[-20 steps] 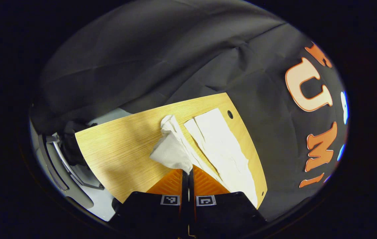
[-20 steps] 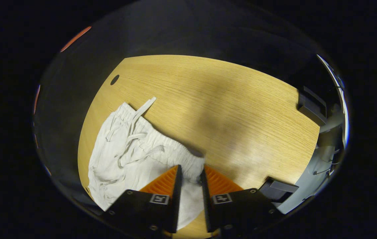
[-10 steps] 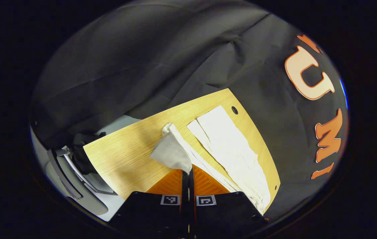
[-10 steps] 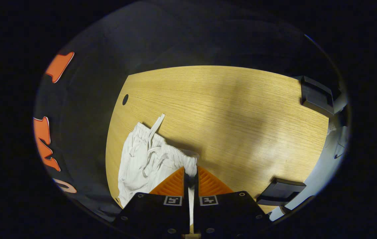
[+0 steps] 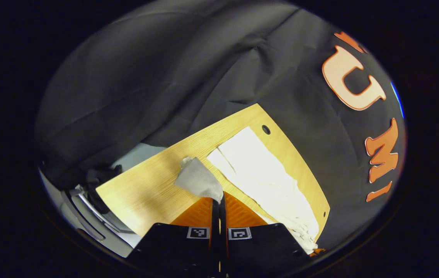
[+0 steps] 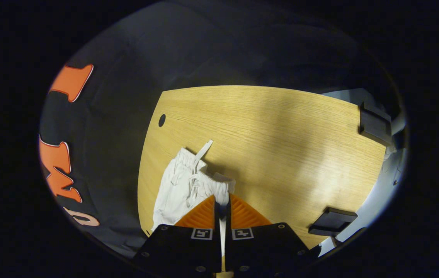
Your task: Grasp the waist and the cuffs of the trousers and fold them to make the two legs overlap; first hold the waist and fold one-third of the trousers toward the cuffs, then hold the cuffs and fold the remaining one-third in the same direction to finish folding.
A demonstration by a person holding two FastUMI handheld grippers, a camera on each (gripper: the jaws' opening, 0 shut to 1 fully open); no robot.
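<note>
White trousers point(image 5: 266, 173) lie at centre frame on the wooden bench point(image 6: 281, 127), cuff pinched by left gripper point(image 5: 218, 199), waistband by right gripper point(image 6: 222, 200); both should lift evenly, keeping the legs aligned.

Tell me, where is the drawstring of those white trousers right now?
In the right gripper view, the drawstring lies at the trousers' waist, its end pointing out onto the wooden table, just above the right gripper.

No legible text — square coded markers on gripper fingers only.
</note>
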